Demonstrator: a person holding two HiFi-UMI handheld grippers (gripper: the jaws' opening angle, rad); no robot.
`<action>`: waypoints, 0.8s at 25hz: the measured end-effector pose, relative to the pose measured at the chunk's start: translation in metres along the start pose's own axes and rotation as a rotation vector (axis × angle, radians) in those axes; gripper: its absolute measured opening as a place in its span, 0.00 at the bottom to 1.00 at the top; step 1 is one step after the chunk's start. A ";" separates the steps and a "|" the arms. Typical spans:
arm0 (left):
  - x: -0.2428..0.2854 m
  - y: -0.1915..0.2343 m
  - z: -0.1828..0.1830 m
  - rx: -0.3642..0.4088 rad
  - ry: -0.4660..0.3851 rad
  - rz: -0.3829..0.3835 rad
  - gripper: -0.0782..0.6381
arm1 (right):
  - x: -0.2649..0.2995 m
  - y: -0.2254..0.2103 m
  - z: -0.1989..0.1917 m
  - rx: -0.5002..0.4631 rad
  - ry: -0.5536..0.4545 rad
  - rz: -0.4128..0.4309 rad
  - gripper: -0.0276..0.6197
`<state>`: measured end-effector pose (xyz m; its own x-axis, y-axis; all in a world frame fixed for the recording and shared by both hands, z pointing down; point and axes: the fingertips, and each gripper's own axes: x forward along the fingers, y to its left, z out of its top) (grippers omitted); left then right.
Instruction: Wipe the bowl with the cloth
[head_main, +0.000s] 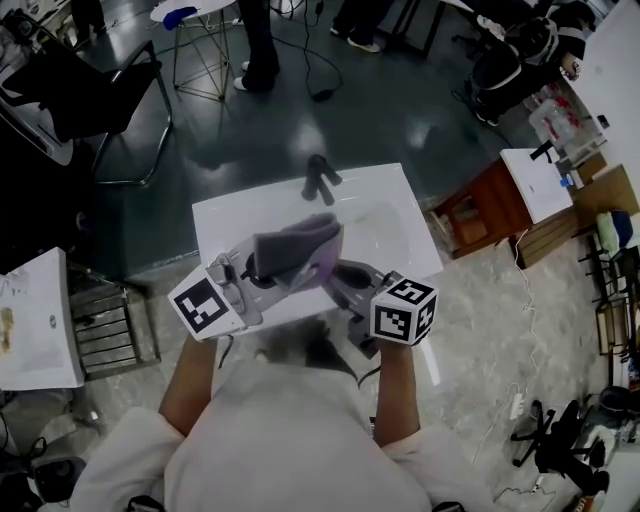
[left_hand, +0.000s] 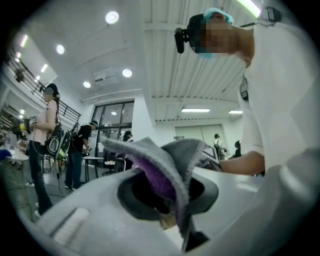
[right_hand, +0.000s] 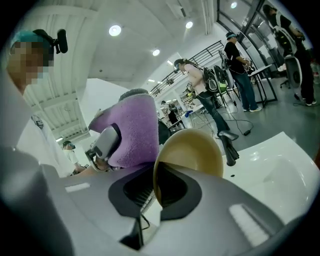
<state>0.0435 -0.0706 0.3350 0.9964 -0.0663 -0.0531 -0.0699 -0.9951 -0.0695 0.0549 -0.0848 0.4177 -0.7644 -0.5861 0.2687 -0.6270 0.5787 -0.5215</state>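
Note:
Over the white sink (head_main: 390, 225) my left gripper (head_main: 258, 278) is shut on a cloth (head_main: 300, 248), grey outside and purple inside. In the left gripper view the cloth (left_hand: 167, 167) bunches up out of the jaws of the left gripper (left_hand: 170, 212). The right gripper (right_hand: 157, 197) is shut on the rim of a tan bowl (right_hand: 192, 150), which stands on edge. The purple cloth (right_hand: 131, 129) hangs just left of the bowl, close to its rim; whether they touch I cannot tell. In the head view the cloth hides the bowl, and the right gripper (head_main: 348, 282) sits beside it.
A black faucet (head_main: 322, 178) stands at the sink's far edge. A wooden cabinet (head_main: 490, 205) is to the right, a wire rack (head_main: 110, 330) and a white table (head_main: 35, 320) to the left. A black chair (head_main: 110, 100) and standing people are beyond the sink.

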 end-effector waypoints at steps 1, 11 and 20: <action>0.004 0.002 -0.001 -0.002 -0.001 -0.006 0.21 | -0.001 0.001 0.000 0.001 0.002 0.013 0.06; 0.034 0.029 -0.002 0.044 -0.015 0.064 0.21 | -0.013 0.011 0.016 -0.010 0.003 0.218 0.07; 0.038 0.056 -0.012 0.036 0.002 0.187 0.21 | -0.023 0.010 0.016 -0.059 0.060 0.305 0.08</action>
<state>0.0785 -0.1302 0.3414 0.9659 -0.2503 -0.0665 -0.2559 -0.9621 -0.0941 0.0687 -0.0741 0.3929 -0.9248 -0.3470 0.1559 -0.3741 0.7555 -0.5378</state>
